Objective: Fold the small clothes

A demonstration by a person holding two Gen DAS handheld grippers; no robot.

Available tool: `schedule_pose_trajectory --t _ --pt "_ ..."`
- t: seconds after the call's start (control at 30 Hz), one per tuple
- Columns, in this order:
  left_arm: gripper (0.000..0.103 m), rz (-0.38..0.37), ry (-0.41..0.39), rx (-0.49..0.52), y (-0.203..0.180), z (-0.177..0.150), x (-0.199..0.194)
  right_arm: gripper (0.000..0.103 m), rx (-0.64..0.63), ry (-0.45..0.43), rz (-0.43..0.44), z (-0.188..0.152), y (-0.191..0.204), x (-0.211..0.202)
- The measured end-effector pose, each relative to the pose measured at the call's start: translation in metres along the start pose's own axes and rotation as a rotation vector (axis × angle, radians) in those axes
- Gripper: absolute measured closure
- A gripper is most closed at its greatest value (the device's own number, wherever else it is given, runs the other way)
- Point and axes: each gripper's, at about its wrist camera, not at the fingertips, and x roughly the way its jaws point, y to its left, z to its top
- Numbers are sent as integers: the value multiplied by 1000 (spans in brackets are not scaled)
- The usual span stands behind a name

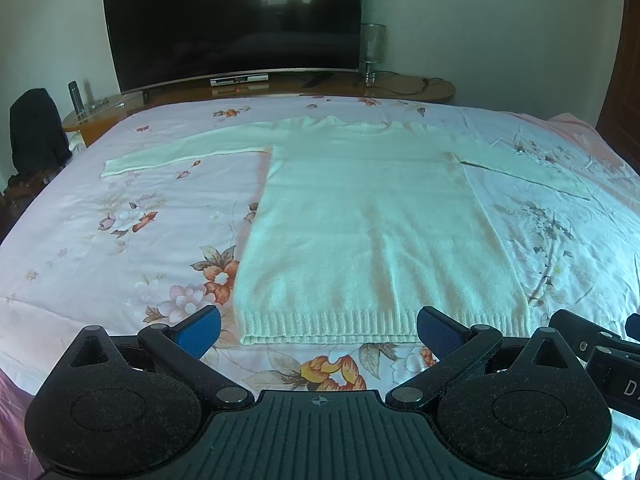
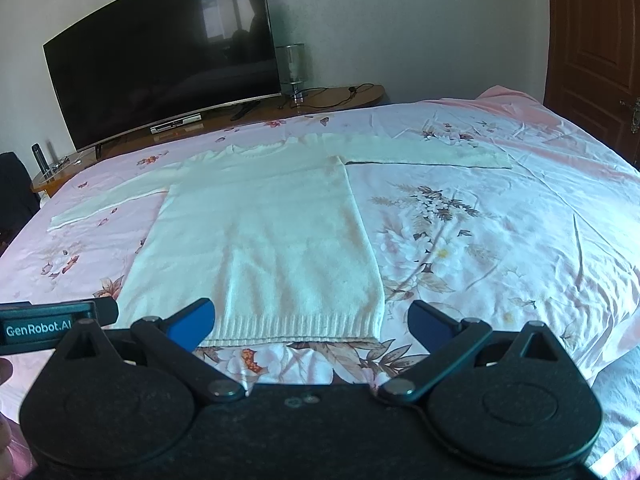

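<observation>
A cream knitted sweater (image 1: 372, 216) lies flat on the bed with both sleeves spread out sideways and its ribbed hem nearest me. It also shows in the right wrist view (image 2: 260, 232). My left gripper (image 1: 318, 330) is open and empty, hovering just short of the hem. My right gripper (image 2: 312, 322) is open and empty, just short of the hem's right corner. The right gripper's body (image 1: 592, 344) shows at the right edge of the left wrist view, and the left gripper's body (image 2: 56, 326) at the left edge of the right wrist view.
The bed has a pink floral sheet (image 1: 120, 240). Beyond it stands a large dark TV (image 1: 232, 28) on a low wooden stand (image 1: 400, 88) with a lamp (image 1: 372, 50). A dark chair (image 1: 36, 132) is at far left. A brown door (image 2: 596, 36) is at right.
</observation>
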Motion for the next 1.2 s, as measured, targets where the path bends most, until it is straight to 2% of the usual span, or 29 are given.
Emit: schedule_pose_trajectory --t 0.8,1.2 --pt "0 3 13 -3 -1 8 10 0 -9 -2 -8 5 3 7" --pt "0 12 -3 10 -4 45 51 0 -11 -63 -75 36 -13 38"
